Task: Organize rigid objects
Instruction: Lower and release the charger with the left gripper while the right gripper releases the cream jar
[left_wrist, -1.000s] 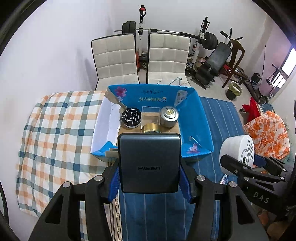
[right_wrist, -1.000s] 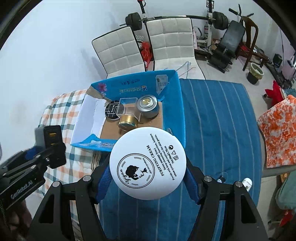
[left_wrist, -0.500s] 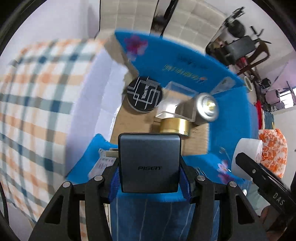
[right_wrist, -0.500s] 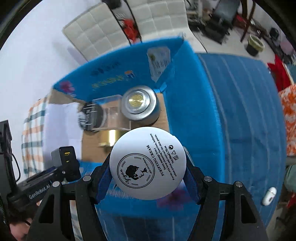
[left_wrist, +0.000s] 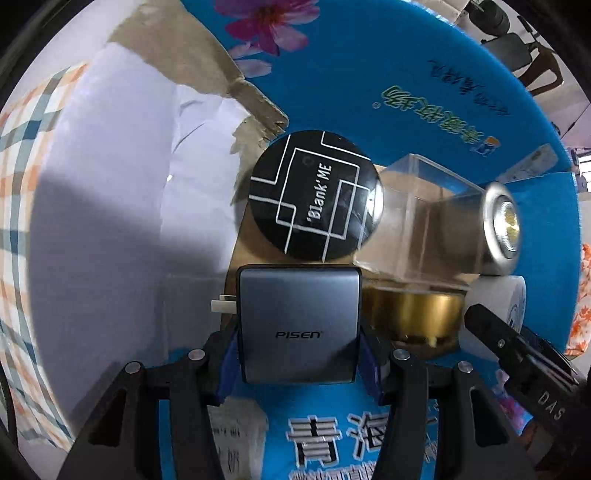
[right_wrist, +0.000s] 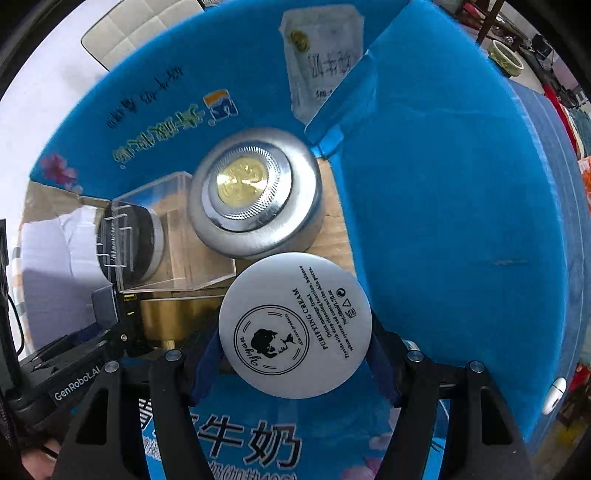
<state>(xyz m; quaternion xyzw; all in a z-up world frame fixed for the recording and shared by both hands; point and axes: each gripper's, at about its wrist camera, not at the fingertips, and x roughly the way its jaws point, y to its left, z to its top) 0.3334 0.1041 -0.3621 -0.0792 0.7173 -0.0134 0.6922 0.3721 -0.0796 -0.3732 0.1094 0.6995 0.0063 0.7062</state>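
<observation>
1. The blue cardboard box (left_wrist: 369, 92) fills both views; its flaps stand open, one inner wall is white, and its brown floor shows between the things inside. It carries printed flowers and lettering.
2. A checked cloth (left_wrist: 22, 184) shows at the left edge of the left wrist view, outside the box.
3. The left gripper (left_wrist: 297, 332) points down into the box and is clamped on a grey PISEN charger (left_wrist: 299, 325), blue pads pressing both its sides. The charger hangs just over the box floor, near the white wall, with its plug prongs sticking out to the left.
4. The right gripper (right_wrist: 295, 332) also points down into the box and grips a white cream jar (right_wrist: 295, 325) by its sides, lettered base toward the camera, close to the blue wall on the right.
5. A silver tin (right_wrist: 255, 195) with a gold centre sits on the box floor beyond the white jar.
6. A clear plastic cube (left_wrist: 424, 221) stands between the silver tin and a black round tin (left_wrist: 314, 199) marked "Blank ME".
7. A gold tin (left_wrist: 413, 314) lies between the two held items, just in front of the cube.
</observation>
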